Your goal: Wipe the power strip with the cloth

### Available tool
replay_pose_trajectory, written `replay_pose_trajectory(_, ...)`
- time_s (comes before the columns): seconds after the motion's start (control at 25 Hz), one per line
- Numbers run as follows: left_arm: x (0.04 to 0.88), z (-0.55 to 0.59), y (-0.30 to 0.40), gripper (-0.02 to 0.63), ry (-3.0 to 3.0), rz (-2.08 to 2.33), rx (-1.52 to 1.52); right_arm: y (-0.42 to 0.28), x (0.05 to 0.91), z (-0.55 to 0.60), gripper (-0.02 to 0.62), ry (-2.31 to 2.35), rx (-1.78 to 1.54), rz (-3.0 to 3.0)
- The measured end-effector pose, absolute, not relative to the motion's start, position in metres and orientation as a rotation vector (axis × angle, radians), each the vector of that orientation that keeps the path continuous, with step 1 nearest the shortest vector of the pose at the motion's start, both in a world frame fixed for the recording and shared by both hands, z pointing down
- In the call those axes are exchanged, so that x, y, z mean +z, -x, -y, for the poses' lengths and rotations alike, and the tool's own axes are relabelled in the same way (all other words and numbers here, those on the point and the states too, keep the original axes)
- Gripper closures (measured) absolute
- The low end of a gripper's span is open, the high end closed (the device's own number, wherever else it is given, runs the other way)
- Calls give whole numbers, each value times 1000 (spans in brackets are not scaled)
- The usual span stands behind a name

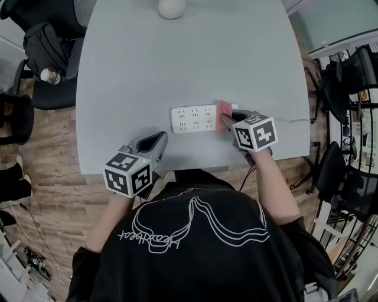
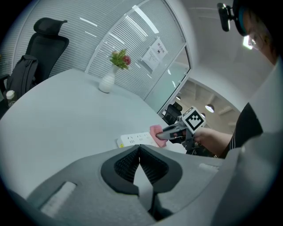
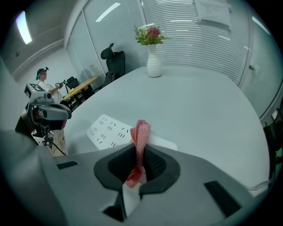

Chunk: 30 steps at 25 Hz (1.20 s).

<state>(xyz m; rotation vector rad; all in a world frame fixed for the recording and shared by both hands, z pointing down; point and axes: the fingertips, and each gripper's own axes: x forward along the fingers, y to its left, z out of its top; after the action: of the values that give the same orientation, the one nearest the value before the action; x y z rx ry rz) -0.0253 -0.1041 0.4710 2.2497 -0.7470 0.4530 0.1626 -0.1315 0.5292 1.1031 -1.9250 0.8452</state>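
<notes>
A white power strip lies flat on the grey table, near its front edge. My right gripper is shut on a pink cloth, which rests on the strip's right end. In the right gripper view the cloth stands up between the jaws, with the strip just beyond to the left. My left gripper hovers at the table's front edge, left of the strip, jaws closed on nothing. The left gripper view shows the strip, the cloth and the right gripper ahead.
A white vase with flowers stands at the table's far edge. The strip's cable runs off to the right. Black office chairs stand left of the table, more chairs on the right. A person stands far off.
</notes>
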Motion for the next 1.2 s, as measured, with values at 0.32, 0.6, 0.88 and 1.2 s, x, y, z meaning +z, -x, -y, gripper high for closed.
replay_pose_trajectory(0.32, 473, 104, 16, 592, -2256, 722, 464, -192, 530, 127, 549, -1165, 863, 1882)
replay_pose_trajectory(0.6, 476, 102, 10, 592, -2255, 710, 475, -218, 531, 121, 551, -1221, 896, 1859)
replay_pose_trajectory(0.88, 477, 100, 3, 592, -2257, 696, 484, -238, 534, 115, 552, -1271, 903, 1834)
replay_pose_trajectory(1.2, 477, 103, 3, 592, -2256, 698, 478, -236, 520, 120, 554, -1297, 875, 1852)
